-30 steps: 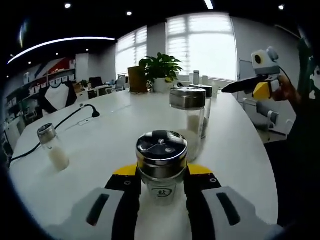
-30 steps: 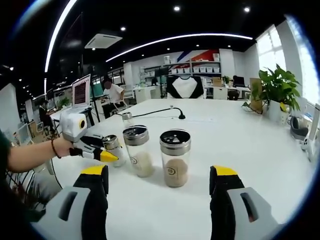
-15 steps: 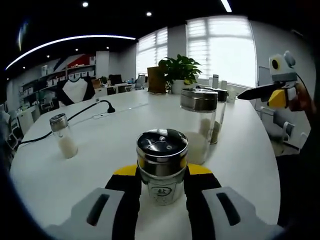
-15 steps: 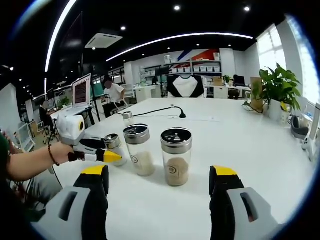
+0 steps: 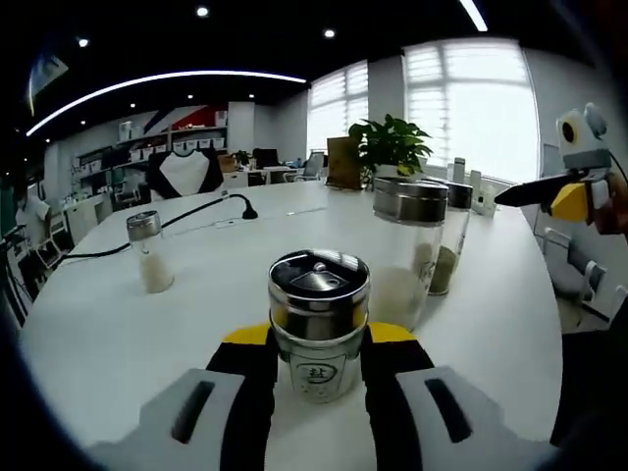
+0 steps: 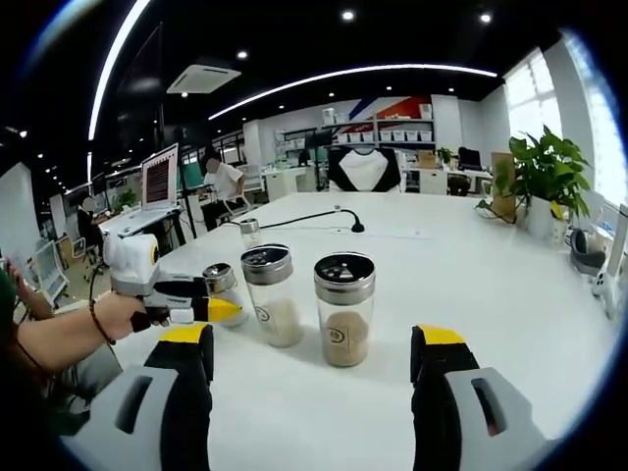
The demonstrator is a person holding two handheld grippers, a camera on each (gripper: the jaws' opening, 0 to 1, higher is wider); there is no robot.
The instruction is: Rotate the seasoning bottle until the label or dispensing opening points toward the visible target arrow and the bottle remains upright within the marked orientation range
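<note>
Your left hand-held gripper point(image 5: 316, 368) clamps the seasoning bottle point(image 5: 318, 322) upright on the white counter point(image 5: 118, 334), just in front of two taller jars point(image 5: 407, 250). Your right hand-held gripper point(image 6: 310, 368) hangs wide apart, holding nothing, facing those jars.

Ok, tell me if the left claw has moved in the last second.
Yes. In the right gripper view the left claw, shut on the small shaker, has swung its rear down-left, away from the fixed white-powder jar.
</note>
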